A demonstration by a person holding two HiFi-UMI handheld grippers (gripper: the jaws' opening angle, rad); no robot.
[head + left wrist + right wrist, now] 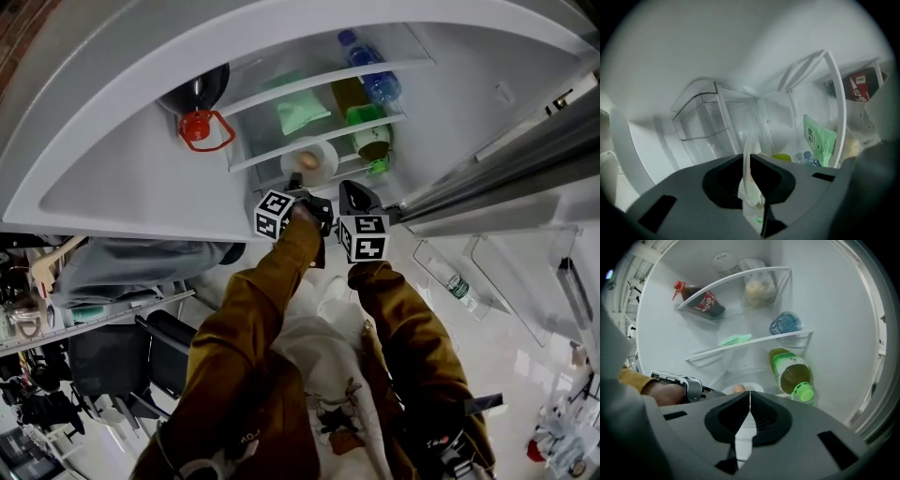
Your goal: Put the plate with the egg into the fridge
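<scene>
Plate [317, 169] with the egg [307, 159] at the fridge's [112, 178] lowest shelf, upper centre of the head view.
Left gripper [296, 183] is clamped on the plate's rim, which stands edge-on between its jaws. Right gripper [349, 192], just beside it, has its jaws pressed together on nothing. A green bottle [791, 371] lies right of the plate.

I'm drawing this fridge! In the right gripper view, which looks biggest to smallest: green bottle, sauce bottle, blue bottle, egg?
1. green bottle, though it is nearest the camera, so unsure
2. sauce bottle
3. blue bottle
4. egg, partly hidden
</scene>
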